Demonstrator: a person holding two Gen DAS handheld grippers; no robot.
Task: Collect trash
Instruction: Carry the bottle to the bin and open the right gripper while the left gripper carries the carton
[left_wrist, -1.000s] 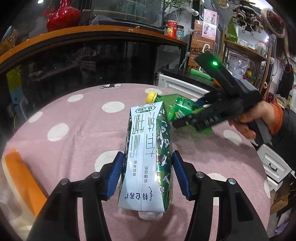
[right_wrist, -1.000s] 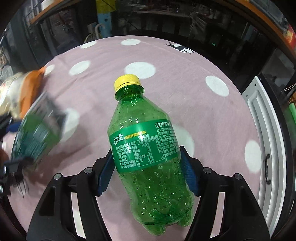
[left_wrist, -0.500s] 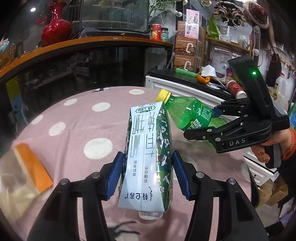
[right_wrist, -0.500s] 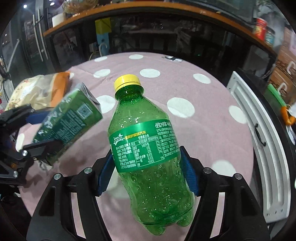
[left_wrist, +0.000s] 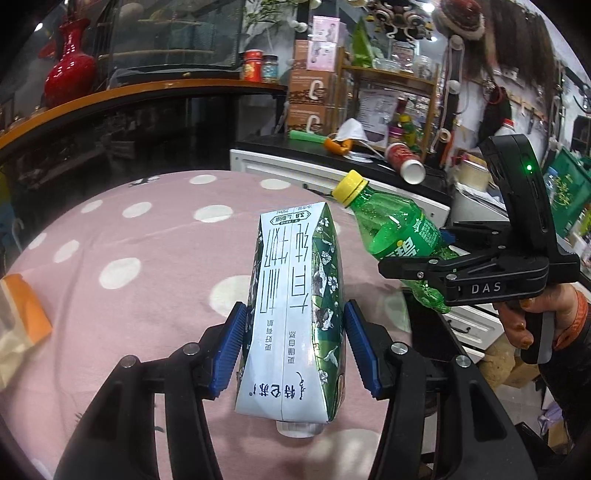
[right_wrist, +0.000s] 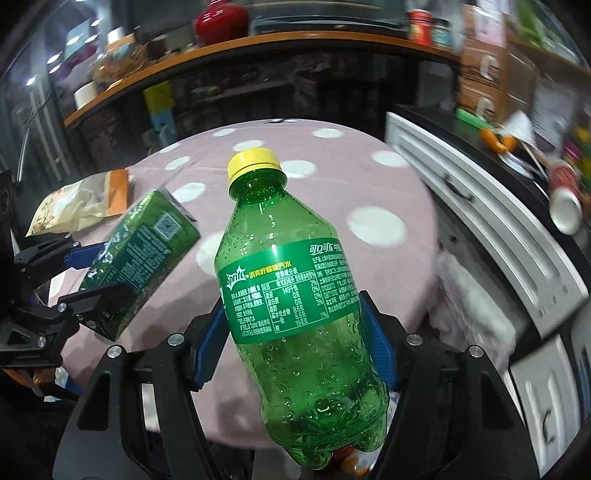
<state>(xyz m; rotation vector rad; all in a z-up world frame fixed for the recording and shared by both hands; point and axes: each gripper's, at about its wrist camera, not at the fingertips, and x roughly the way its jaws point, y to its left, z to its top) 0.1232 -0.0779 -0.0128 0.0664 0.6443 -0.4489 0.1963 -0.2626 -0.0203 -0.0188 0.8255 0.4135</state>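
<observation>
My left gripper clamped on carton; right gripper clamped on bottle, both above counter.

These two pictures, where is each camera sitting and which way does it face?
Left wrist view: sits on the left gripper, looking forward along its fingers at the milk carton it clamps, above the pink dotted table; the person's right hand shows at the right.
Right wrist view: sits on the right gripper, looking along its fingers at the green bottle it clamps, table beyond.
Shared: each view shows the other gripper with its load, plus the table and snack bag.
</observation>
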